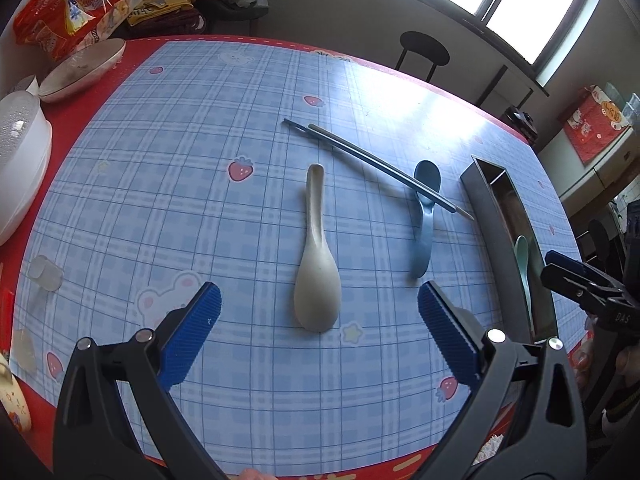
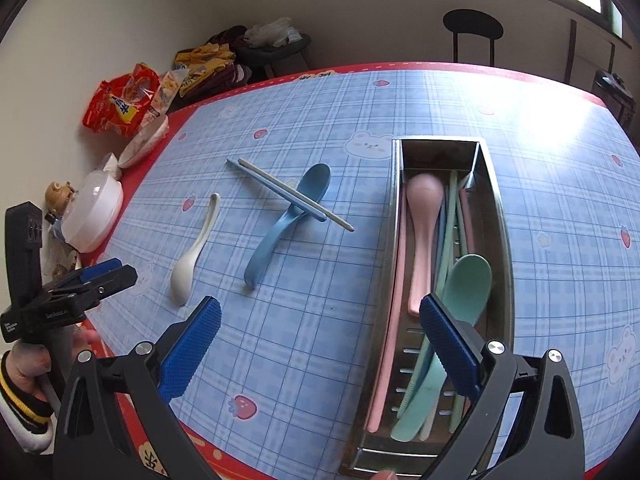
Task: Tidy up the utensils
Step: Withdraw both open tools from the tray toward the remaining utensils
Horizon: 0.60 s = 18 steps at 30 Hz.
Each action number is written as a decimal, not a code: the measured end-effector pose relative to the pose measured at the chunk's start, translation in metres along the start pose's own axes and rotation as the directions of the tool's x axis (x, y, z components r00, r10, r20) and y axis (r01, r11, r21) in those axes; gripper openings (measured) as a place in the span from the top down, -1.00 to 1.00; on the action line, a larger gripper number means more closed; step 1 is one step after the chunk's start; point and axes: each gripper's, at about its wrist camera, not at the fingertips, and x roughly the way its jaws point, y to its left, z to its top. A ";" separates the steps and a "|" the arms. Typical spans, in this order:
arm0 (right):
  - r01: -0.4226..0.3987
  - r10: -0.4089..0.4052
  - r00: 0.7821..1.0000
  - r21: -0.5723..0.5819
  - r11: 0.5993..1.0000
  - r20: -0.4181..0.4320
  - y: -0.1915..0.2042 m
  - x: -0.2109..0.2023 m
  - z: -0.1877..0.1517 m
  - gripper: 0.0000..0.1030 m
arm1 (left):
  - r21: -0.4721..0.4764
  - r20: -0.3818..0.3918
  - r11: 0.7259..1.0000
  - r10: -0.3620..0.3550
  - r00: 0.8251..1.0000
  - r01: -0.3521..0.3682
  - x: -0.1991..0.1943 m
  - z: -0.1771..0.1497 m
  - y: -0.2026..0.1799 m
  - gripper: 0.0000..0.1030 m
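Observation:
A white spoon (image 1: 317,264) lies on the blue checked tablecloth, bowl end toward my open left gripper (image 1: 319,334), which hovers just short of it. A blue spoon (image 1: 425,216) lies to its right with a pair of grey-blue chopsticks (image 1: 372,162) across it. A steel utensil tray (image 2: 504,216) holds a pink spoon (image 2: 423,232), a green spoon (image 2: 460,304) and pink and green chopsticks. My open right gripper (image 2: 320,344) hovers at the tray's near left side, empty. The white spoon (image 2: 192,256), blue spoon (image 2: 288,220) and chopsticks (image 2: 288,194) show left of the tray.
White bowls (image 1: 82,68) and a lidded white container (image 1: 20,160) sit at the table's left edge, with red snack bags (image 1: 68,8) behind. A black stool (image 1: 424,52) stands beyond the far edge. The left gripper shows in the right wrist view (image 2: 100,276).

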 end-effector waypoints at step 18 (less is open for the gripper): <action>-0.027 0.048 0.990 0.149 0.988 -0.136 0.033 0.091 0.031 -0.23 | 0.013 -0.081 0.996 -0.084 0.993 0.086 0.048 0.021 0.039 -0.35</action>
